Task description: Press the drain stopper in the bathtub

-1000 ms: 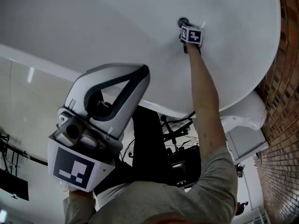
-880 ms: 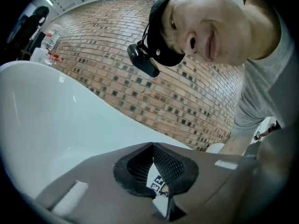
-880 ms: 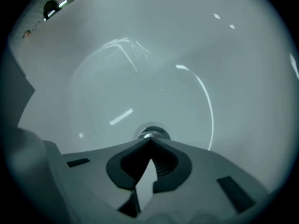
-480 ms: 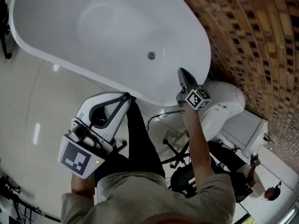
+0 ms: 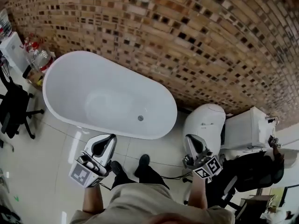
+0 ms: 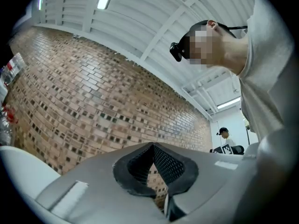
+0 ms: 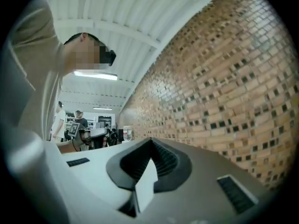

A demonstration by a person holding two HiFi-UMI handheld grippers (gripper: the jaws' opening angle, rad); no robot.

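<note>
White bathtub [image 5: 70, 90] holds its drain stopper [image 5: 140, 118] towards the right end, while left gripper [image 5: 111, 139] and right gripper [image 5: 190, 140] hang near the person, both pressed together and empty, seemingly idle

Floor [image 5: 56, 148]: pale glossy tile. Standing directly on it: white oval bathtub [image 5: 79, 78] far centre-left, white toilet [image 5: 203, 120] to its right and just apart, and a black office chair [image 5: 14, 108] at the left edge. My dark shoe [image 5: 144, 160] rests near, below the tub's right end.
</note>
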